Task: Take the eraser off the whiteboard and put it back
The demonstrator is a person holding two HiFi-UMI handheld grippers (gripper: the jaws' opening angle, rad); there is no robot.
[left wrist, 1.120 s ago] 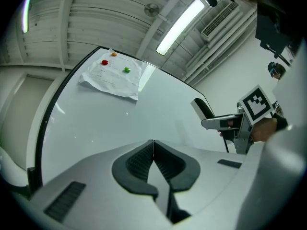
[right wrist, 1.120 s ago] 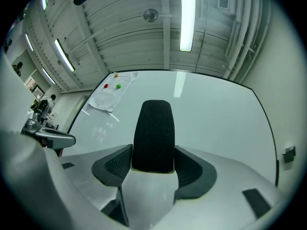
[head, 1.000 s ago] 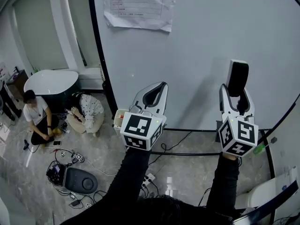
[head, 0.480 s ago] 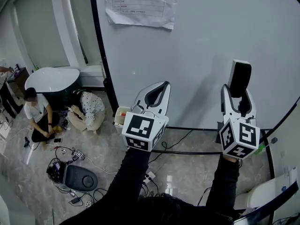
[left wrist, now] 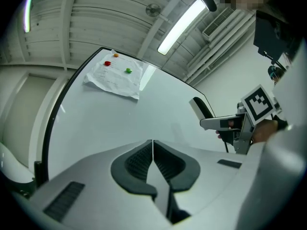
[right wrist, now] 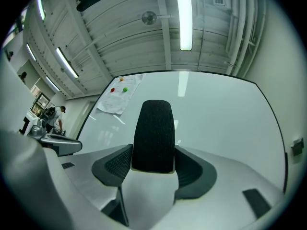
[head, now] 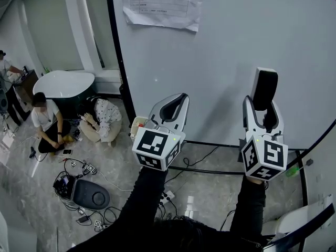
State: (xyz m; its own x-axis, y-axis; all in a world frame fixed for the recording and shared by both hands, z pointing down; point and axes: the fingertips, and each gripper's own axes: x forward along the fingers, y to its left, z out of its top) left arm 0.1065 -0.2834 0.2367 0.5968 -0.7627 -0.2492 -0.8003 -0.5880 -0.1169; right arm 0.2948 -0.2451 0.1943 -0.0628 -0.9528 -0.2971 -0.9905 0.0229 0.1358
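paper (head: pixel 161 4): top cut by upper edge, print too small to read | eraser (head: pixel 265 85): lower end hidden between right gripper (head: pixel 262 109) jaws

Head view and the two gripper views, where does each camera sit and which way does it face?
Head view: on the person's head, steeply down on left gripper, right gripper, sleeves, floor.
Left gripper view: on the left gripper, along its shut jaws toward the whiteboard.
Right gripper view: on the right gripper, along jaws gripping the eraser.
Shared: whiteboard, paper sheet.
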